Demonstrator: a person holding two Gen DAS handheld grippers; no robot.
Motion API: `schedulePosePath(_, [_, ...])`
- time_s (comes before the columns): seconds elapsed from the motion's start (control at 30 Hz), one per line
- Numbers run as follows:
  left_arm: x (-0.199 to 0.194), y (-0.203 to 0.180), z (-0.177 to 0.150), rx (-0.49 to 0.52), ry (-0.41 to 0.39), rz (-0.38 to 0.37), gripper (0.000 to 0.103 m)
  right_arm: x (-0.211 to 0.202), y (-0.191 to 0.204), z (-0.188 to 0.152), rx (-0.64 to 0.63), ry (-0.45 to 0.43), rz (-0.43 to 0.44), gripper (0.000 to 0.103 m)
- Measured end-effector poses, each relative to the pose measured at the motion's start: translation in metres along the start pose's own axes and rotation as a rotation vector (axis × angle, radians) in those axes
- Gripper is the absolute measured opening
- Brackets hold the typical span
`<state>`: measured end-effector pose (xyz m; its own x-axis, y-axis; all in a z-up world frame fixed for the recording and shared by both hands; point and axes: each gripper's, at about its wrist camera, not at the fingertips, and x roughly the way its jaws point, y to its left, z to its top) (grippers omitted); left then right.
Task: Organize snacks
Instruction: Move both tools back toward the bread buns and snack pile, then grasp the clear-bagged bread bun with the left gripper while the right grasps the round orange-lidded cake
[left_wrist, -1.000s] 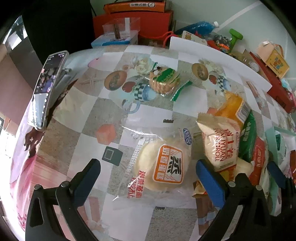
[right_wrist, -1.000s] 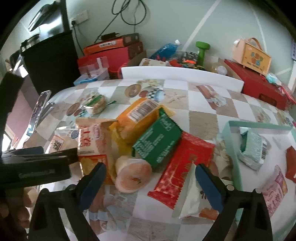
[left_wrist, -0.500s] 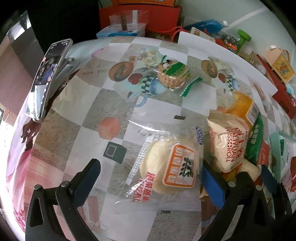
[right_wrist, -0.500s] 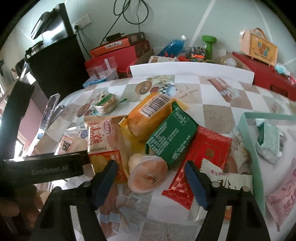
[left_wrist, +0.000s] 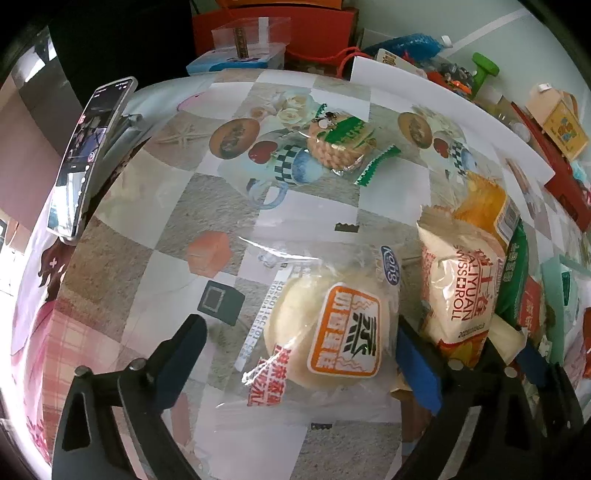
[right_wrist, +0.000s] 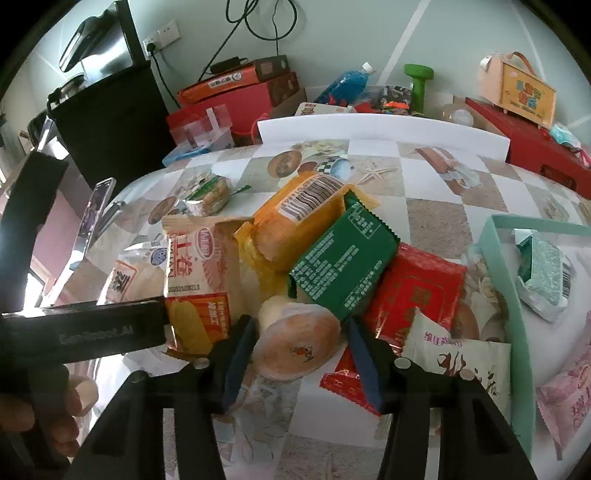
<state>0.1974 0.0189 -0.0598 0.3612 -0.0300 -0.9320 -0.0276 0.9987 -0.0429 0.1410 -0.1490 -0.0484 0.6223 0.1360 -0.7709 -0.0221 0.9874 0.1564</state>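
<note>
My left gripper (left_wrist: 299, 354) is open around a white bun in a clear wrapper with an orange label (left_wrist: 332, 328), flat on the table. My right gripper (right_wrist: 301, 354) has its jaws close on both sides of a round brown bun in clear wrap (right_wrist: 295, 347) at the front of a snack pile. The pile holds a Swiss roll bag (right_wrist: 199, 280), an orange pack (right_wrist: 299, 218), a green pack (right_wrist: 343, 266) and a red pack (right_wrist: 417, 291). A mint tray (right_wrist: 513, 306) on the right holds several packets.
A round cookie pack with a green label (left_wrist: 341, 142) lies alone further back. A phone on a stand (left_wrist: 85, 155) is at the table's left edge. Boxes, a blue bottle (right_wrist: 345, 83) and a green dumbbell (right_wrist: 419, 83) line the back wall.
My right gripper has moved left and forward and narrowed its jaws around the round brown bun. My left gripper has edged closer to the white bun and stays open.
</note>
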Motion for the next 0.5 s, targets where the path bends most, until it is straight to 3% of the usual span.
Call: schedulePosePath(0.5, [0.004,-0.013,0.001,0.033,-0.017,0.017,0.086,0.003,0.003,-0.001,-0.017,-0.003,-0.015,0.052])
